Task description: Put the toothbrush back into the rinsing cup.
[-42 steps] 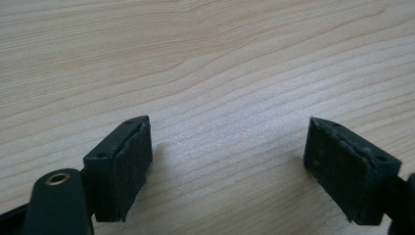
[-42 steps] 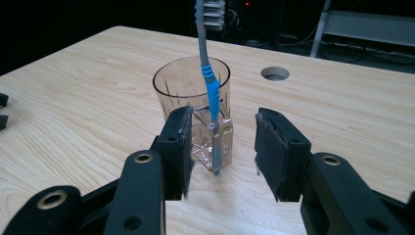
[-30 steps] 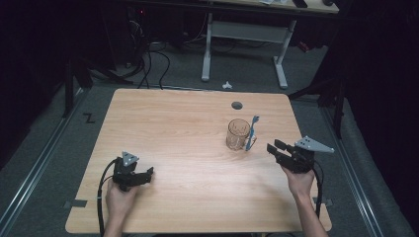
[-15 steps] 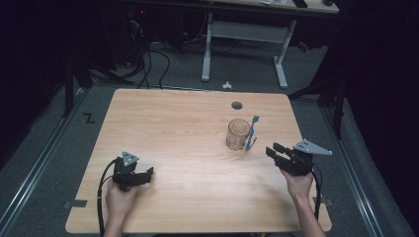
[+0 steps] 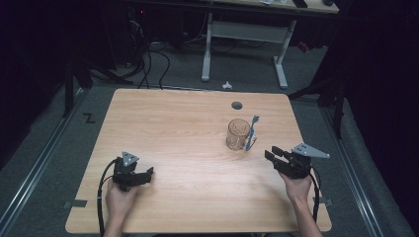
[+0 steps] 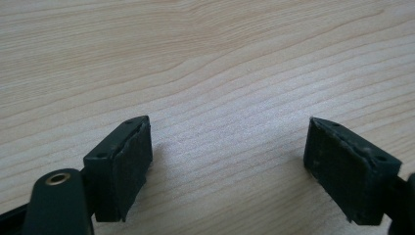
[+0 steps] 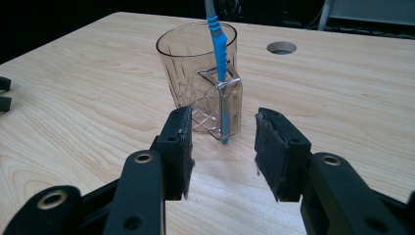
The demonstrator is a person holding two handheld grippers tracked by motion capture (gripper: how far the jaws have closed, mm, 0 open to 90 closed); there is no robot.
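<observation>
A clear glass mug (image 5: 238, 134) (image 7: 198, 83) stands upright on the right half of the wooden table (image 5: 173, 123). A blue toothbrush (image 5: 253, 129) (image 7: 219, 49) stands threaded through its handle, lower end on the wood. My right gripper (image 5: 272, 152) (image 7: 222, 120) hovers just right of and nearer than the mug, pointing at the handle. Its jaws are open with nothing between them, and it stops short of the glass. My left gripper (image 5: 149, 171) (image 6: 227, 137) rests at the front left, open wide over bare wood.
A round cable hole (image 5: 237, 105) (image 7: 281, 47) sits in the tabletop behind the mug. Beyond the far edge stand a white-legged desk (image 5: 242, 29), loose cables (image 5: 148, 59) and a small white object (image 5: 227, 85) on the floor.
My right gripper has eased slightly back toward the front edge of the table. The left gripper, mug and toothbrush have stayed put.
</observation>
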